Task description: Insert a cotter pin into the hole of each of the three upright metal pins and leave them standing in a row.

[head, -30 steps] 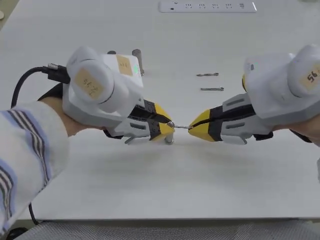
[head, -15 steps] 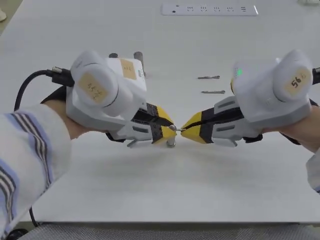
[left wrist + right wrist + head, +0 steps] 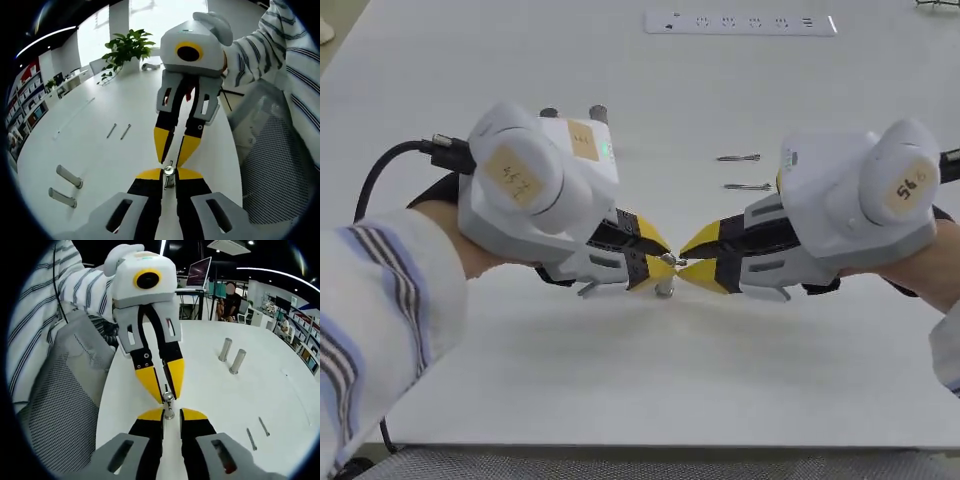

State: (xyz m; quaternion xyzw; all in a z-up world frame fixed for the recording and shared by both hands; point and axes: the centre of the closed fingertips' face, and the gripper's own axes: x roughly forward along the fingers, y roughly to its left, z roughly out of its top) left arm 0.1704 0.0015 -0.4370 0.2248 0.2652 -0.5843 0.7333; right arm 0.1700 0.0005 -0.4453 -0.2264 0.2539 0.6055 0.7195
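Observation:
An upright metal pin (image 3: 664,284) (image 3: 169,173) (image 3: 169,400) stands on the white table, and my left gripper (image 3: 658,262) (image 3: 169,174) is shut on it near its top. A thin cotter pin (image 3: 676,261) sits at the pin's head, and whether it passes through the hole I cannot tell. My right gripper (image 3: 688,261) (image 3: 171,414) faces the left one tip to tip, its jaws slightly apart on either side of the pin head. Two more metal pins (image 3: 598,113) (image 3: 69,176) (image 3: 225,349) stand behind the left gripper. Two loose cotter pins (image 3: 737,158) (image 3: 111,130) (image 3: 251,438) lie on the table.
A white power strip (image 3: 738,22) lies at the table's far edge. A black cable (image 3: 380,165) runs from the left gripper off the table's left side. The table's front edge (image 3: 650,445) is close below both hands. A person sits in the background (image 3: 231,302).
My right gripper has moved left with the cotter pin up to the pin head, and its jaws have parted. My left gripper has kept its hold on the metal pin.

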